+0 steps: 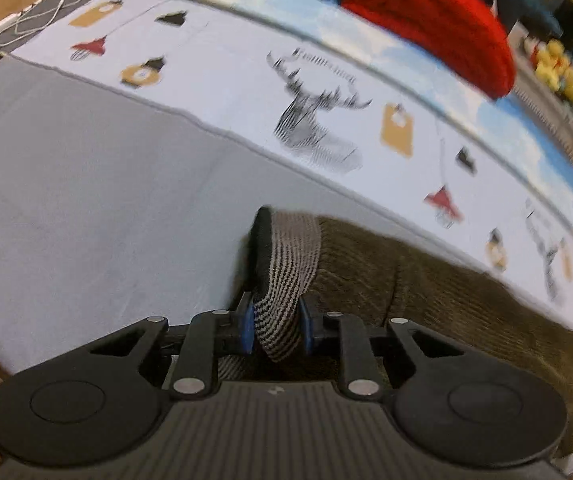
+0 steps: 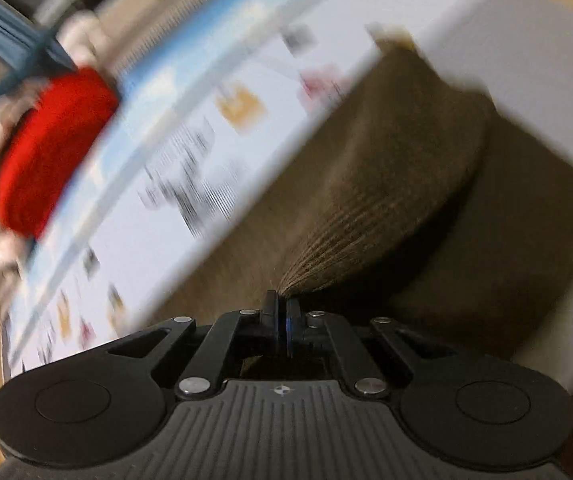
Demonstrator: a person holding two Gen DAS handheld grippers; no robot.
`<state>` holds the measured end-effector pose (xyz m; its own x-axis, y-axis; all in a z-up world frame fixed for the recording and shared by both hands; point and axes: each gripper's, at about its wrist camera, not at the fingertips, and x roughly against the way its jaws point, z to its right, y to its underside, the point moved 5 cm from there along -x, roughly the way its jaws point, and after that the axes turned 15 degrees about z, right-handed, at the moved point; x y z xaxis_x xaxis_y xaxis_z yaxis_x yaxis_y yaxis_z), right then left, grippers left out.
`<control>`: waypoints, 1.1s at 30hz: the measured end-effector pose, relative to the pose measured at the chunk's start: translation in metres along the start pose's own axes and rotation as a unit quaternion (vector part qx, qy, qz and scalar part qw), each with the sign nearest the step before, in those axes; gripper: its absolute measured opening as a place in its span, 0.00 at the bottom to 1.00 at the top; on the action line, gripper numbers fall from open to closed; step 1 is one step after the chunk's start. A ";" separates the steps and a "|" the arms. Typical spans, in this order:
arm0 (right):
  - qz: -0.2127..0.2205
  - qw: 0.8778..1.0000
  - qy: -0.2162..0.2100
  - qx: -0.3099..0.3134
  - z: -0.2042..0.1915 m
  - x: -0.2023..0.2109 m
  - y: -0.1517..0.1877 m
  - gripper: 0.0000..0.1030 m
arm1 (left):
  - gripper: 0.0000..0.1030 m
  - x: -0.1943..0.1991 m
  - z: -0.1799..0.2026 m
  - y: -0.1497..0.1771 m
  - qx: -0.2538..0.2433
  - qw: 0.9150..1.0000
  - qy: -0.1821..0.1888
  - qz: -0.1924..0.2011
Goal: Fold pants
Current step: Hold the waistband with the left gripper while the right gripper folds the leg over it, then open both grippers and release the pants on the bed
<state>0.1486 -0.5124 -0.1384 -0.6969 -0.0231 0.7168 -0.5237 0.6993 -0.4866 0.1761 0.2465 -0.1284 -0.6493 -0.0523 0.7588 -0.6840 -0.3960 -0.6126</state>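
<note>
While the patterned bedsheet (image 1: 214,80) spreads across the bed as the carrying surface, its far edge holds a red knitted garment (image 1: 434,20) well apart from the work. Nearer lies a plain grey sheet (image 1: 66,184), and on it, toward the near edge, the brown corduroy pants (image 1: 426,280), their ribbed cloth running off to the right of the left gripper (image 1: 276,328).

That left gripper is clamped on the striped elastic waistband (image 1: 290,256), which stands up between its blue pads. In the right wrist view, heavily blurred, the right gripper (image 2: 282,320) has its jaws pressed together on a pinch of the same corduroy pants (image 2: 366,184); the cloth fans out from the pinch, up and to the right.

So each hand holds one end, waistband on the left, the other end on the right, and the garment's long axis appears to run between them. My judgement: the coming fold depends on carrying one held end along that axis onto the other.
</note>
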 end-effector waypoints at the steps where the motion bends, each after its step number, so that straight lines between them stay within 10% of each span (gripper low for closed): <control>1: -0.028 1.000 0.003 0.004 0.010 -0.004 0.011 0.04 | 0.23 -0.002 -0.002 0.004 -0.005 1.000 -0.007 -0.008; 3: -0.078 0.997 0.009 0.013 0.032 -0.012 0.024 0.06 | 0.24 -0.009 -0.005 0.011 -0.004 0.999 -0.020 -0.032; 9: 0.057 0.995 0.076 -0.036 0.108 0.011 -0.032 0.08 | 0.41 -0.017 -0.013 0.011 0.025 0.998 -0.037 -0.045; 17: 0.094 0.982 0.054 -0.152 0.163 -0.017 -0.053 0.12 | 0.54 -0.025 0.000 0.017 -0.003 0.998 -0.041 -0.057; 20: 0.122 0.981 0.063 -0.137 0.165 -0.028 -0.062 0.37 | 0.60 -0.029 -0.001 0.022 0.008 0.997 -0.030 -0.074; 23: 0.128 0.979 0.076 -0.136 0.169 -0.046 -0.068 0.39 | 0.62 -0.033 -0.001 0.029 0.010 0.995 -0.022 -0.092; 28: 0.132 0.981 0.080 -0.119 0.168 -0.062 -0.077 0.30 | 0.60 -0.038 0.000 0.034 0.012 0.995 -0.024 -0.099; 29: 0.135 0.982 0.074 -0.113 0.164 -0.066 -0.081 0.03 | 0.50 -0.039 -0.001 0.033 0.012 0.995 -0.028 -0.097; 33: 0.199 0.975 0.043 -0.086 0.135 -0.037 -0.101 0.02 | 0.25 -0.032 -0.003 0.022 0.015 0.997 -0.036 -0.064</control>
<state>0.1609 -0.6786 -0.1829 -0.7804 0.3294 0.5315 -0.1255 0.7502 -0.6492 0.1805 0.2419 -0.1666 -0.5316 -0.0650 0.8445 -0.7484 -0.4308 -0.5043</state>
